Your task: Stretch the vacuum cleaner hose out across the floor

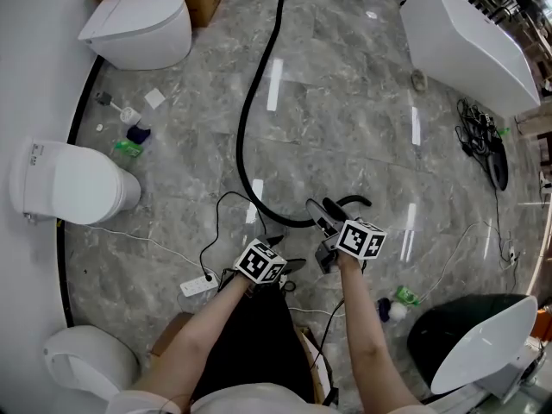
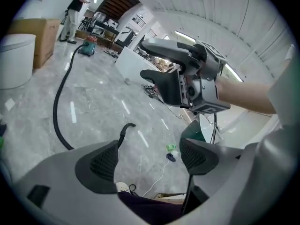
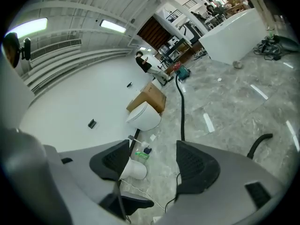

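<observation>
One black vac hose [image 1: 247,110] lies on the grey marble floor [image 1: 345,119]. Its long axis runs from far ahead of the fingers back toward them, then hooks into a J. The free end curls up just beyond the right gripper [image 3: 152,163], outside its jaws. Both the right gripper & the left gripper [image 2: 147,156] gape wide, w/ nothing between the pads. 3 white toilets [image 1: 138,28] line the wall left of the fingers; 1 white tub [image 1: 470,46] sits ahead-right. Bare floor lies open btwn hose & tub.
</observation>
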`<state>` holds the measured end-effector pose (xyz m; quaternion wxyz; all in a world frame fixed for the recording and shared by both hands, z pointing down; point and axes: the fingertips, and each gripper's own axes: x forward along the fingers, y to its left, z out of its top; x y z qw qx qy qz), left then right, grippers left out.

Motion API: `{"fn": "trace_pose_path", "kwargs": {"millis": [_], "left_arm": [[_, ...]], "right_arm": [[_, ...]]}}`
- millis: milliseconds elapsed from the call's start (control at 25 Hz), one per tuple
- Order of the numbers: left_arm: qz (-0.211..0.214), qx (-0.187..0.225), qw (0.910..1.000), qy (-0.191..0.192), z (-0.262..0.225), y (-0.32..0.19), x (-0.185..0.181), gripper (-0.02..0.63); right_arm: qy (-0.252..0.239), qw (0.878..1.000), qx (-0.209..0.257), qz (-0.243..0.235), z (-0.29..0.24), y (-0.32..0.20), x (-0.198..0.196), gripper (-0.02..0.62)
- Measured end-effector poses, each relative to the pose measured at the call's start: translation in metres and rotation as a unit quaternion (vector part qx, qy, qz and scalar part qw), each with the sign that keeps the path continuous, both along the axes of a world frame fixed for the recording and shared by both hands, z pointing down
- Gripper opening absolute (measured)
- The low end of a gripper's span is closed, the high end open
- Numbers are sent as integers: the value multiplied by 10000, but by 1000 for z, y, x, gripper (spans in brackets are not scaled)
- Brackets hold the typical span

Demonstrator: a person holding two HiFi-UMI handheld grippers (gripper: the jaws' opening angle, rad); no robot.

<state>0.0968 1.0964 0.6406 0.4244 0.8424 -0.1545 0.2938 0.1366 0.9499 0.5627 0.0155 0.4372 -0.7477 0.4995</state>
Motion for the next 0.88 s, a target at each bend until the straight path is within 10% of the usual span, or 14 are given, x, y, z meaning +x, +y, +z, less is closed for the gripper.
{"fn": "trace_pose_path", "kwargs": {"millis": [640, 880], "left_arm": [[-274, 854, 9950, 451, -90, -30, -12, 408], [-838, 1822, 9787, 449, -155, -56, -30, 225]], "right_arm": [[-119, 9992, 362, 107, -68, 22, -11, 299], [-178, 9888, 1268, 761, -148, 24, 0, 283]]}}
